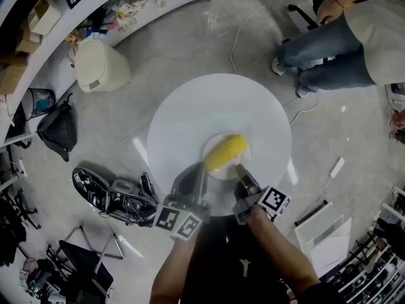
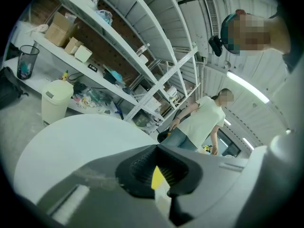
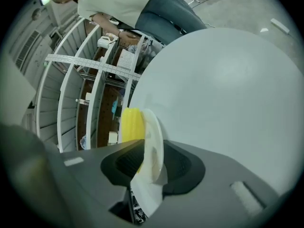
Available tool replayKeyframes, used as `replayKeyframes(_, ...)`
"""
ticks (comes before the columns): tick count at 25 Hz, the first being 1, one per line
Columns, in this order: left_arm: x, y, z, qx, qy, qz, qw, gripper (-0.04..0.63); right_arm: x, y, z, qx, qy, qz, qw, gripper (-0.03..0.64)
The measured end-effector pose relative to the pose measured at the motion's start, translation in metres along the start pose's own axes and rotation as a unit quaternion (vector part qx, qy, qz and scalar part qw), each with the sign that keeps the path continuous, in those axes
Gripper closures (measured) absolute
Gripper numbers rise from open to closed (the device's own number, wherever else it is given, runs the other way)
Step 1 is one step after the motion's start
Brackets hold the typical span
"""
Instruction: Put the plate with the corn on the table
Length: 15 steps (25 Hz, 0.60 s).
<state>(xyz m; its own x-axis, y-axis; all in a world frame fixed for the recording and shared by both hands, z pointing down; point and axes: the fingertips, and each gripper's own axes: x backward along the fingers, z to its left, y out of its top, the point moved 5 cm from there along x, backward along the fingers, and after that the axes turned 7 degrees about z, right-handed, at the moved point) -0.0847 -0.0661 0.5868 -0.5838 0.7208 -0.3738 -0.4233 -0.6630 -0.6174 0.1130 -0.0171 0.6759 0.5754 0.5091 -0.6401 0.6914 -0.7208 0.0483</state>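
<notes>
Finds small white round plate point(image 1: 223, 172) carrying yellow corn cob point(image 1: 226, 152) set down at 6 o'clock edge of round white table point(image 1: 215, 106). Reads cob axis as 8 to 2 o'clock. Notes left gripper point(image 1: 201, 170) at plate's 7 o'clock, pinching rim; right gripper point(image 1: 242, 171) at 5 o'clock, half-open, slack around rim. Judges both equally near.

Corn on its plate, at the near side of the table

We see a small round white plate point(image 1: 217, 171) lying about level over the near part of the round white table point(image 1: 209, 106), inside its edge. We cannot tell whether its underside rests fully on the top. One bright yellow corn point(image 1: 226, 152) cob lies on its side across the plate. In the head view it slants up to the right and covers most of the plate's middle.
</notes>
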Motion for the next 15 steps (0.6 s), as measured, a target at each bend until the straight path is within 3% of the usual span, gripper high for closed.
replayKeyframes(2,0.000,-0.002,0.001,0.001,0.002,0.001,1.0000,0.594,-0.002,0.001,0.005,0.005,0.013,0.001,1.000,0.483)
replayKeyframes(7,-0.002,-0.004,0.002,0.002,0.004,0.003,1.0000,0.594,0.000,0.002,0.006,0.004,-0.013,0.005,1.000,0.449)
replayKeyframes(11,0.000,-0.005,0.001,0.003,0.004,0.004,1.0000,0.594,-0.005,0.003,0.017,0.021,0.020,0.006,1.000,0.433)
replayKeyframes(15,0.001,-0.005,0.001,0.005,0.003,0.004,1.0000,0.594,-0.006,0.002,0.023,0.040,0.026,0.010,0.999,0.413)
